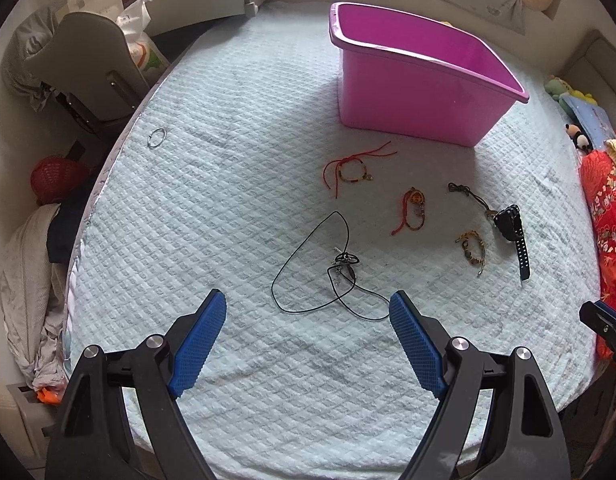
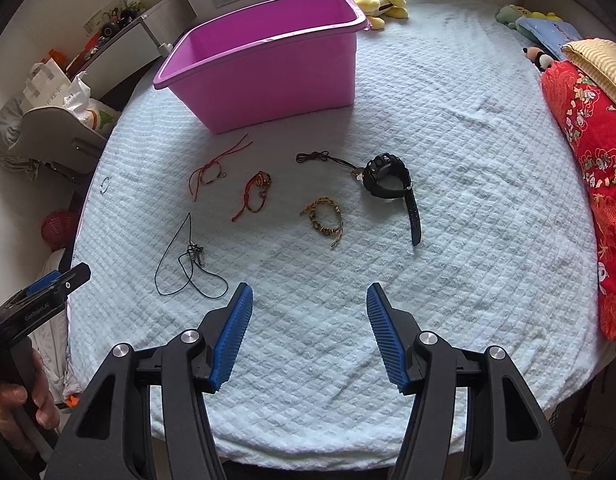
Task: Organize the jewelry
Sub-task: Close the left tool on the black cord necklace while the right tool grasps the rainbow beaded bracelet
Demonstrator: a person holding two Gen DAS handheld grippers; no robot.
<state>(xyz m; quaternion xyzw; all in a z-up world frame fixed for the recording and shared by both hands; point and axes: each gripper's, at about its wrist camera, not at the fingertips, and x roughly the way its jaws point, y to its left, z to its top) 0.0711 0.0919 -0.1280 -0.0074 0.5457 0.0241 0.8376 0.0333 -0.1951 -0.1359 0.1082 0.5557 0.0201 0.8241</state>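
1. both sets of fingers spread wide and empty: left gripper (image 1: 308, 310) hangs just short of the black cord necklace with small metal pendant (image 1: 340, 264); right gripper (image 2: 310, 300) hangs over bare quilt, short of the braided yellow-brown bracelet (image 2: 326, 220).
2. surface is a bed with a pale blue quilted cover (image 1: 236, 184), not a bench. jewelry lies loose in a scatter, pieces apart from one another, probably so each can be pinched singly.
3. scatter, from the right wrist view: red string bracelet with loose tails (image 2: 212, 174), red knotted bracelet with a charm (image 2: 258, 194), thin dark cord with knotted end (image 2: 324, 159) running up to the black chunky wristwatch (image 2: 388, 182), strap trailing toward the camera.
4. small metal ring (image 1: 157, 137) sits well apart, near the left edge of the bed.
5. open magenta plastic bin (image 1: 420, 92) stands just beyond the scatter; judged to be the drop point. what shows of its inside looks bare, floor hidden.
6. judgement: nothing sorted yet. necklace cord loops widely; likely to drape and snag when lifted, so pinching near the pendant cluster seems wiser.
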